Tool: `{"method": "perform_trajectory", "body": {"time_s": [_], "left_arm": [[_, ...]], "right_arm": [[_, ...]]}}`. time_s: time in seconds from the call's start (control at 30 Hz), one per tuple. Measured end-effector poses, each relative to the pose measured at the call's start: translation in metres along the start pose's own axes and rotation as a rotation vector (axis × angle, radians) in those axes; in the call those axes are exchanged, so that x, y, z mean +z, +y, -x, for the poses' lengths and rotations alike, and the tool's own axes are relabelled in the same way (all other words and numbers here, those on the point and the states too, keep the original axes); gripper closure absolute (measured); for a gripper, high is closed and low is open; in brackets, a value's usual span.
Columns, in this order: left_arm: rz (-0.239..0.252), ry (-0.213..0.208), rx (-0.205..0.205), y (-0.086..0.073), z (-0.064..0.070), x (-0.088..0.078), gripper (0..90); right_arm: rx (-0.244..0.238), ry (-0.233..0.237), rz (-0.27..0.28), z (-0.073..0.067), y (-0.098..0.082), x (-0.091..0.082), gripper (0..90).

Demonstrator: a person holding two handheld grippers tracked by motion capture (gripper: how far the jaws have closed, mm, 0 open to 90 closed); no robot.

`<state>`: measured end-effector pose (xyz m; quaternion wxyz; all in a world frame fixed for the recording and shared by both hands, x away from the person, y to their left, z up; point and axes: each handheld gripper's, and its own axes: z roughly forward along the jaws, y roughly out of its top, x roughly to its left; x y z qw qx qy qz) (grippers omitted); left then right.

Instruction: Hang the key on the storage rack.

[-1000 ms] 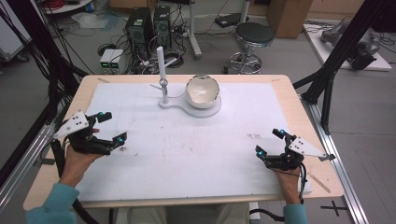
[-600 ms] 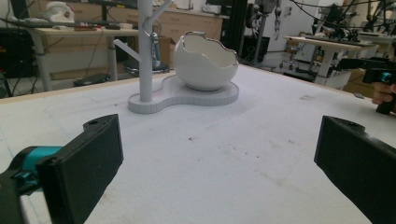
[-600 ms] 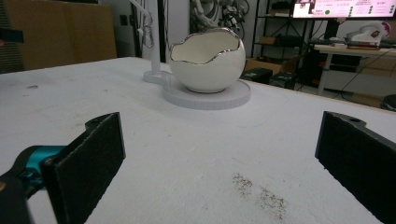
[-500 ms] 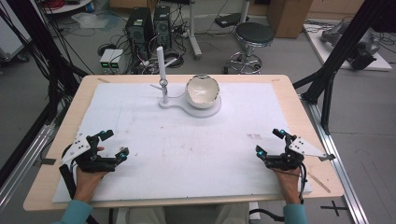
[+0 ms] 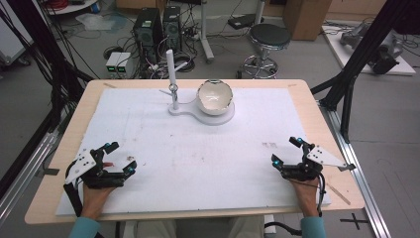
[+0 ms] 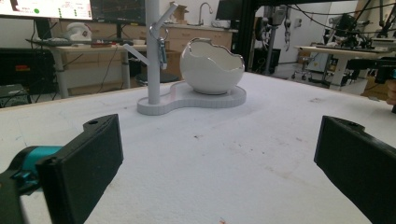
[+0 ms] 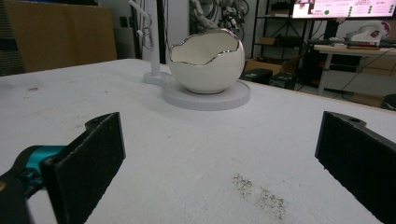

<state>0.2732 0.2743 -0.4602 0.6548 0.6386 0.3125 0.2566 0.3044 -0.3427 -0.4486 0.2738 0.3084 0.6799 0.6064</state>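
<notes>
A white egg-shaped bowl with a jagged silver rim sits on a flat white base at the far middle of the table. A white branched post rises from the same base, and a metal clip hangs from one branch. My left gripper rests near the front left edge, jaws wide open and empty; its view shows the bowl far ahead. My right gripper rests at the front right, also open and empty, aimed at the bowl.
A white mat covers most of the wooden table. A patch of dark specks lies just ahead of the right gripper. Black frame posts stand at both table sides. A stool and computer towers stand beyond the far edge.
My left gripper has drawn back toward the table's near edge and settled low on the mat. The right gripper, bowl and stand have stayed put.
</notes>
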Motion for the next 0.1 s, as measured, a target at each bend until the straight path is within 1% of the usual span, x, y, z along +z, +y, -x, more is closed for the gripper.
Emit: {"method": "perform_trajectory", "body": {"time_s": [0.07, 0.1], "left_arm": [[0.002, -0.001, 0.013, 0.0000, 0.0006, -0.0001, 1.7], [0.002, -0.001, 0.013, 0.0000, 0.0006, -0.0001, 1.7]], "right_arm": [[-0.003, -0.003, 0.002, 0.0001, 0.0001, 0.0001, 0.7], [-0.003, -0.003, 0.002, 0.0001, 0.0001, 0.0001, 0.7]]}}
